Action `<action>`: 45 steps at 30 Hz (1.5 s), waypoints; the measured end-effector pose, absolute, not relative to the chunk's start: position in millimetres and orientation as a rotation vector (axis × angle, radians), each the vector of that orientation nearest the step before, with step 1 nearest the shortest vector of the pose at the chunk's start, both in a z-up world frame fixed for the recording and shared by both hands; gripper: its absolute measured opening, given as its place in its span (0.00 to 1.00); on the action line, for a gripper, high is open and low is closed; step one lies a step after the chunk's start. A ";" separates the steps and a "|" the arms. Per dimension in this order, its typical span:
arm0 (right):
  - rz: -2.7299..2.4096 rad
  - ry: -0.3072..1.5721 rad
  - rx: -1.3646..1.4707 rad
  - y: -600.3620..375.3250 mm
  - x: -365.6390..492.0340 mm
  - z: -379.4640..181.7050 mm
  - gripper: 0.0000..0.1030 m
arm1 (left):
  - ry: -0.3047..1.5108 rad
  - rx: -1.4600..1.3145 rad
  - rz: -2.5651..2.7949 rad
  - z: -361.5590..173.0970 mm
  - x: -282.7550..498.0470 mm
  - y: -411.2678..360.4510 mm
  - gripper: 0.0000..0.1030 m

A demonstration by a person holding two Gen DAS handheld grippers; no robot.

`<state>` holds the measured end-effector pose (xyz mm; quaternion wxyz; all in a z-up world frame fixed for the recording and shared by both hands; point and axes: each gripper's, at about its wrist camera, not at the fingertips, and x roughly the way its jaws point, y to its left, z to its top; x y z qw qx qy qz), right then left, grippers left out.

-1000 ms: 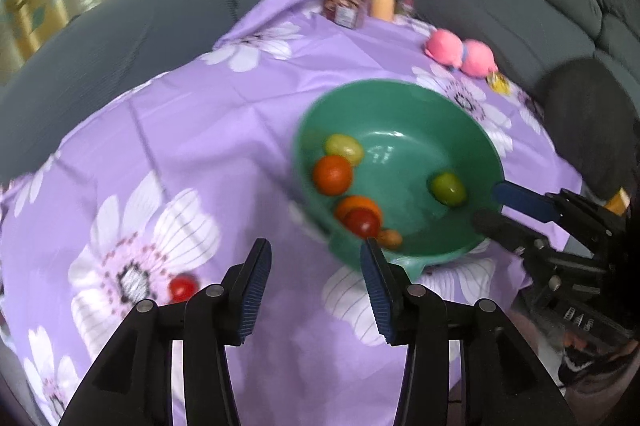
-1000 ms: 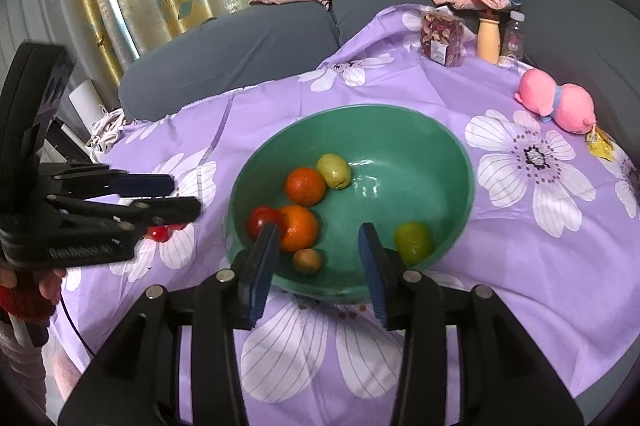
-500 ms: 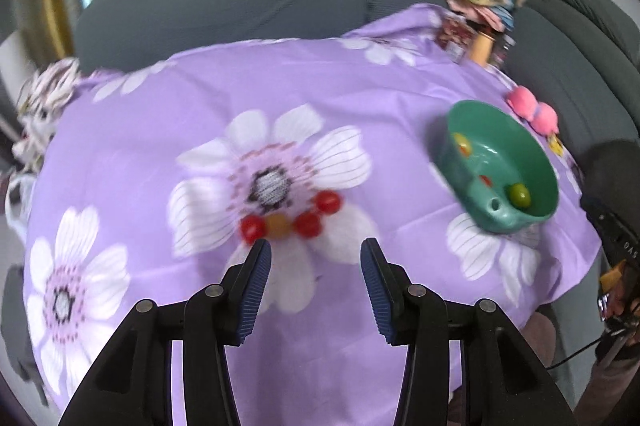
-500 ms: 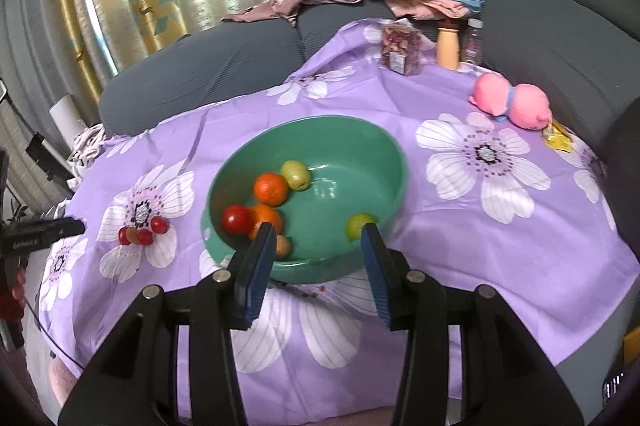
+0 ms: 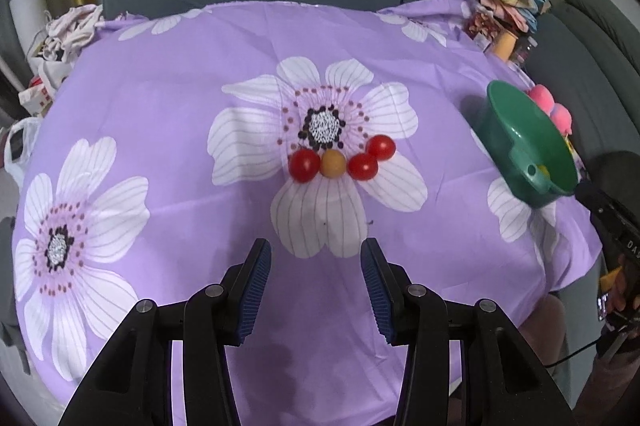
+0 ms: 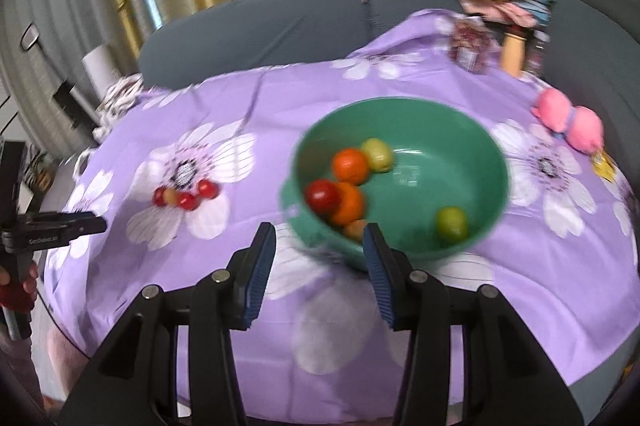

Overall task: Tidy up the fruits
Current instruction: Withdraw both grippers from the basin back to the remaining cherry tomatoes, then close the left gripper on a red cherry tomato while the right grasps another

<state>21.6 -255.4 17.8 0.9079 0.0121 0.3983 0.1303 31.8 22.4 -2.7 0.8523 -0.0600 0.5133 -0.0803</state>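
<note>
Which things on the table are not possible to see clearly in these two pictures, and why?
- Green bowl, left wrist view: seen side-on at the fisheye edge, its wall hides nearly all the fruit.
- Small brownish fruit, right wrist view: blurred, partly behind the right gripper finger; kind unclear.
- Packet and bottle at the far edge, right wrist view: motion blur, labels unreadable.
- Left gripper, right wrist view: cut off by the frame edge.

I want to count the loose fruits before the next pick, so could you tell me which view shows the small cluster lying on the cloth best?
The left wrist view: the cluster sits sharp ahead of the open left gripper, three red fruits and one yellow. The right wrist view shows it small, blurred, at the left.
</note>
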 end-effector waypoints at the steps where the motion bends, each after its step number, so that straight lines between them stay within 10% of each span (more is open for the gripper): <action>1: 0.279 0.827 0.019 -251.2 21.4 16.3 0.44 | 1.084 -0.126 -0.175 -5.0 31.3 22.9 0.45; 45: 0.559 1.085 -0.152 -96.8 121.1 -60.1 0.44 | 1.147 0.081 -0.290 -48.2 108.1 13.9 0.45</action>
